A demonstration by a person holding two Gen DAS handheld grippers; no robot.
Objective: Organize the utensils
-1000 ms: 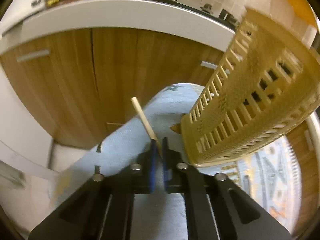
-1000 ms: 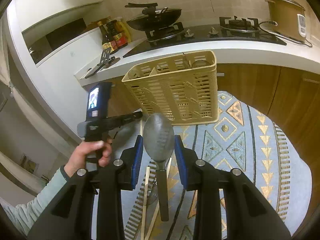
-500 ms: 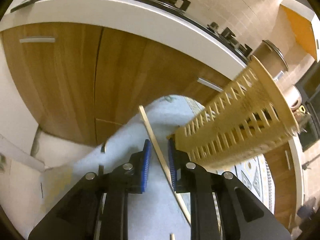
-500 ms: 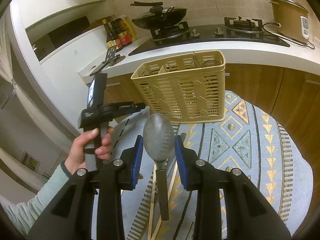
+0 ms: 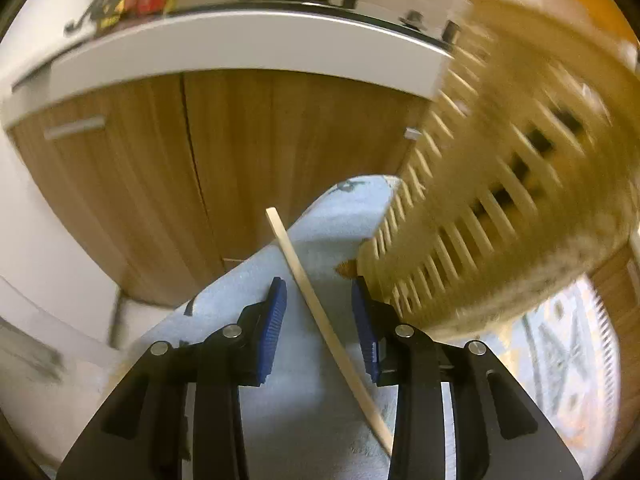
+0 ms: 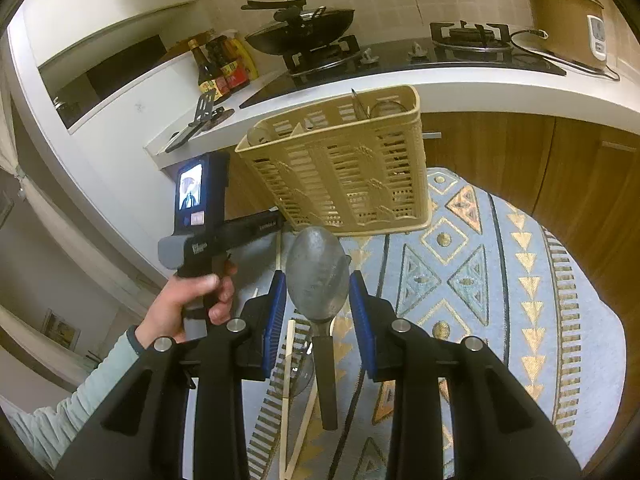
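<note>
A: How do the left jaws stand?

B: The left gripper (image 5: 320,316) has its jaws opening. A wooden chopstick (image 5: 316,312) runs slantwise through the gap, and neither blue pad presses on it; its upper end rises past the tips, its lower end passes in front of the right-hand finger.

A: And the right one?

B: The right gripper (image 6: 318,300) has its jaws set on the bowl of a metal spoon (image 6: 317,276), one pad at each edge. The bowl sticks up past the tips and the dark handle hangs down between the fingers.

A: Where is the holder?

B: The beige slatted utensil basket (image 6: 340,172) stands upright on the patterned rug (image 6: 500,280), beyond the spoon and in front of the wooden cabinets (image 6: 520,152). In the left wrist view it is blurred and fills the right side, just beside the right-hand finger. There are items inside its compartments, but I cannot tell what they are.

A: Anything loose?

B: Two more wooden chopsticks (image 6: 290,380) lie on the rug below the right gripper.

A: Further out?

B: A person's hand (image 6: 192,304) grips the left gripper's handle at the left of the right wrist view. On the counter (image 6: 480,84) sit a wok (image 6: 300,30), sauce bottles (image 6: 220,68) and a rice cooker (image 6: 564,16).
</note>
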